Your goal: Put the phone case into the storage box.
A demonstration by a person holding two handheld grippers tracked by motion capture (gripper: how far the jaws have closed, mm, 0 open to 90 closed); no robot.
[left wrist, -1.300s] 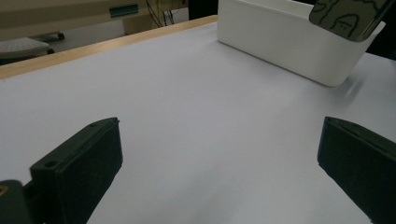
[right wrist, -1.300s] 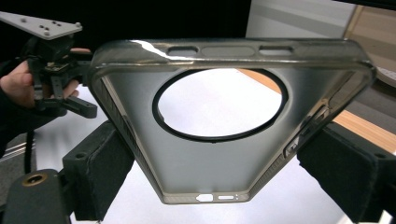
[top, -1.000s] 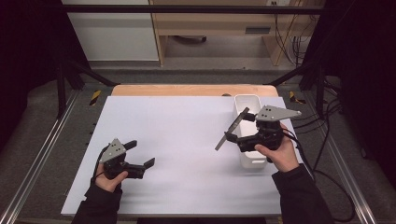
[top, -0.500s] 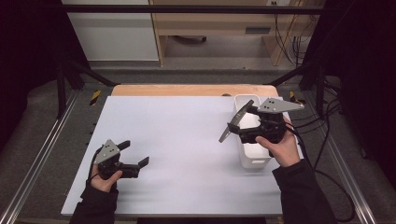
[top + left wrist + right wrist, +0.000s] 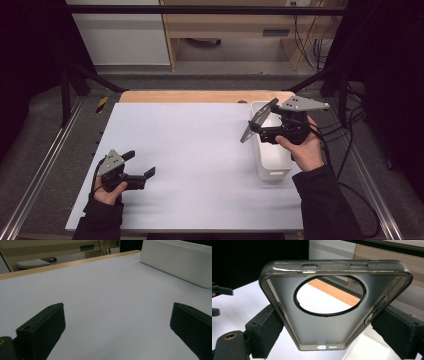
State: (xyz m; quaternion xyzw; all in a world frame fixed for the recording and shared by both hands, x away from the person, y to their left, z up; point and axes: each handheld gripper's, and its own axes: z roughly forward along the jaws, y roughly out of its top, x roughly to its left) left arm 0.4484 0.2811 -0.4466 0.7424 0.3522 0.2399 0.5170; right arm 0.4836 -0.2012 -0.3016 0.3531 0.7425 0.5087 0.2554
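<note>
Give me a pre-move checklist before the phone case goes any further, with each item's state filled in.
1. Right gripper shut on the phone case, jaws on its two long edges: ok.
2. Case held clear above the white bin: ok.
3. Case undamaged: cannot tell.
4. Left gripper open, holding nothing: ok.
5. Left gripper low over the white table, well away from the right hand: ok.
6. Contents of the bin: cannot tell.
</note>
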